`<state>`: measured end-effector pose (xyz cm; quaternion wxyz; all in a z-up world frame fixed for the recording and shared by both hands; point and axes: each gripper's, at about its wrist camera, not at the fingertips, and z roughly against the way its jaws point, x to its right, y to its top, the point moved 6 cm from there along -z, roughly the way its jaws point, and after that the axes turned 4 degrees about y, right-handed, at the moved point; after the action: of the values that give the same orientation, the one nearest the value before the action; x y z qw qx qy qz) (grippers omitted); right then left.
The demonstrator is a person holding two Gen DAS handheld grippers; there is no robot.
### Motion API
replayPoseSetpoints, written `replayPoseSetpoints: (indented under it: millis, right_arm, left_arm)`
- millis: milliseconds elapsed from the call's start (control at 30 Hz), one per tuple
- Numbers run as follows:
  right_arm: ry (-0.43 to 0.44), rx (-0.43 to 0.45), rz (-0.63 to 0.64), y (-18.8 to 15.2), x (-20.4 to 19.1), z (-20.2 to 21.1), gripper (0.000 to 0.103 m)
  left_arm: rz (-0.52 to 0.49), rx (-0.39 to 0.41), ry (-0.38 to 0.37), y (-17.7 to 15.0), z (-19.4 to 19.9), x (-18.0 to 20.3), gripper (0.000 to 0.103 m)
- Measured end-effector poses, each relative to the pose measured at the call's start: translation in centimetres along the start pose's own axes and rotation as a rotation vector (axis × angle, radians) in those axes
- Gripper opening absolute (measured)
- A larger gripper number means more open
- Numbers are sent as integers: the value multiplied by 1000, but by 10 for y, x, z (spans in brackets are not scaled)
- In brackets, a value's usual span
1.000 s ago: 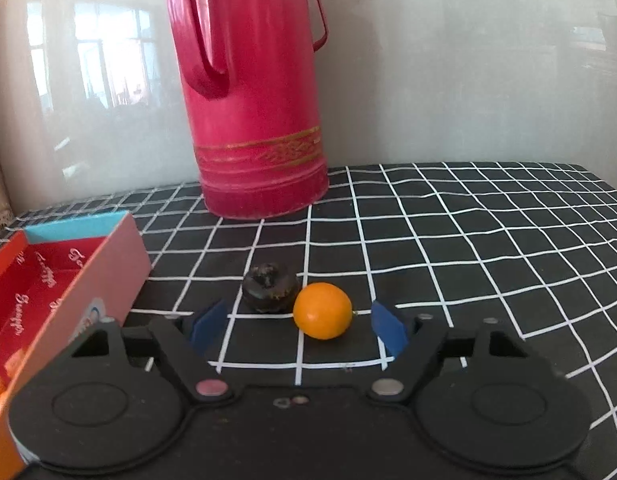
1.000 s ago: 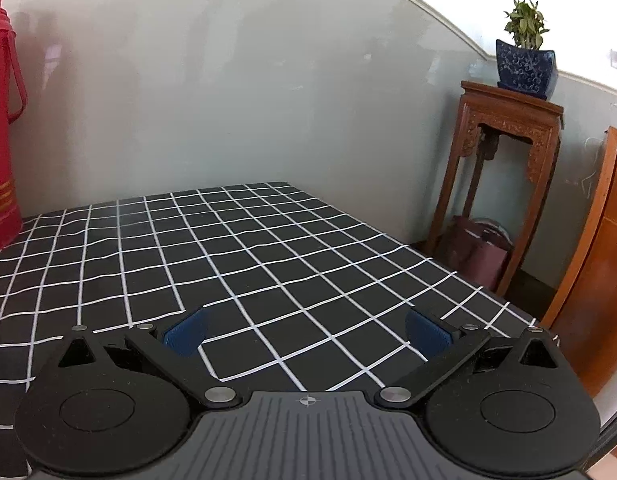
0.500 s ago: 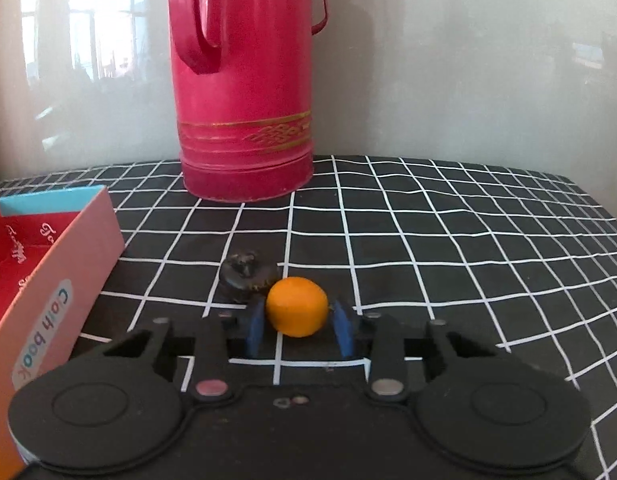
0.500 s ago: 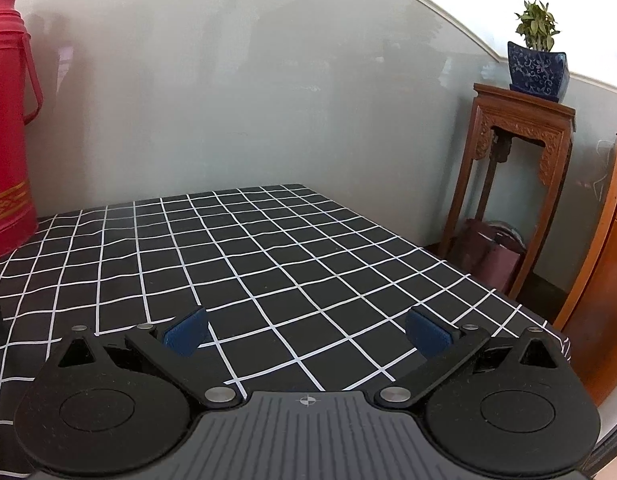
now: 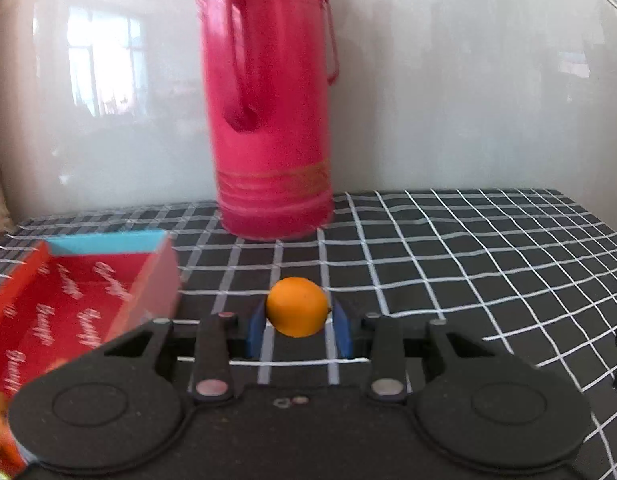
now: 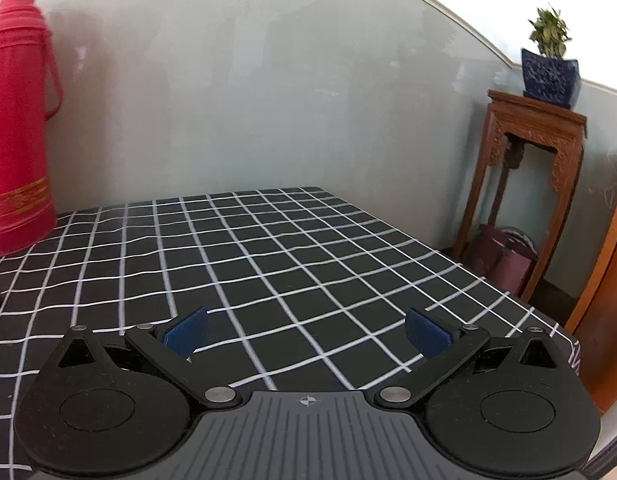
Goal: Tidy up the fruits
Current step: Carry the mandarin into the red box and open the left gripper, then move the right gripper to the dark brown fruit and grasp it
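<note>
left tongs (image 5: pixel 298 330) closed on orange fruit (image 5: pixel 297 306), lifted it away from dark fruit

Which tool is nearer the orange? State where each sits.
Left. The left tool is shut on the orange; the right tool hangs open over bare tablecloth, no orange in its view.

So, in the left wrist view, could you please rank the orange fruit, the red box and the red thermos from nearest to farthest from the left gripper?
1. Orange fruit: clamped in the left gripper.
2. Red box: just left, on the tablecloth.
3. Red thermos: farthest, by the wall.
</note>
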<state>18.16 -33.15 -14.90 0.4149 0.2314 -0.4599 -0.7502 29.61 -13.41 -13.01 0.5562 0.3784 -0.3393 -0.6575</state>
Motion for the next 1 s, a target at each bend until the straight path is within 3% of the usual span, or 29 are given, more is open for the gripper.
replayPoseSetpoints:
  millis: [133, 367, 533, 667, 767, 800, 833, 867, 900, 1000]
  right_arm:
    - [36, 24, 44, -1, -25, 7, 103]
    - [117, 51, 94, -5, -70, 20, 103]
    - [176, 57, 129, -8, -100, 30, 103]
    - [211, 61, 139, -10, -116, 36, 103]
    - [235, 56, 140, -10, -126, 40, 103]
    - [243, 56, 141, -10, -129, 41, 103]
    - [251, 57, 142, -9, -132, 42, 103]
    - [256, 59, 143, -9, -133, 42, 103]
    - [264, 60, 144, -9, -137, 44, 103]
    - [283, 62, 147, -8, -144, 45, 103]
  left_arm:
    - [9, 32, 60, 2, 16, -32, 27]
    - [78, 16, 178, 0, 27, -100, 27]
    - [128, -50, 270, -9, 20, -144, 28]
    - [182, -115, 298, -20, 15, -171, 28]
    - [206, -130, 319, -23, 19, -185, 35]
    - [215, -134, 318, -24, 21, -190, 41]
    - [226, -139, 312, -26, 23, -193, 49]
    - [237, -140, 311, -27, 25, -195, 72]
    - [249, -127, 317, -27, 29, -198, 78]
    - [238, -93, 307, -22, 38, -199, 82]
